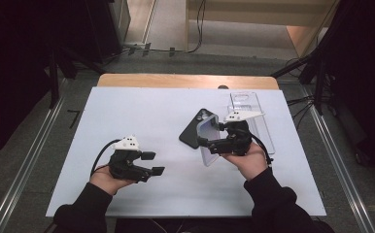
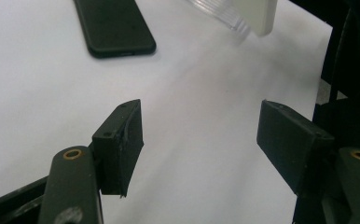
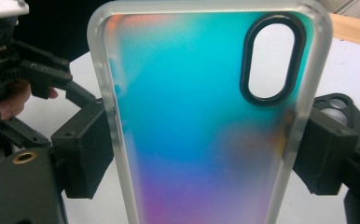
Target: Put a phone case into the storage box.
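Observation:
A frosted phone case [image 3: 192, 116] with a blue-to-purple sheen and an oval camera cutout stands upright between the jaws of my right gripper [image 3: 206, 149], which is shut on its two long edges. From above, the right gripper [image 1: 208, 143] holds this case [image 1: 209, 127] tilted over the table's middle right. A black phone [image 1: 191, 130] lies flat just left of it, and its near end [image 2: 115, 28] is ahead of my left gripper [image 2: 199, 126]. My left gripper [image 1: 154, 163] is open and holds nothing, low over the white tabletop at front left.
A clear phone case [image 1: 246, 101] lies flat at the back right, partly behind the right gripper. The white sheet [image 1: 127, 116] covers the wooden table [image 1: 185, 80]. Dark stands and cables flank the table on both sides.

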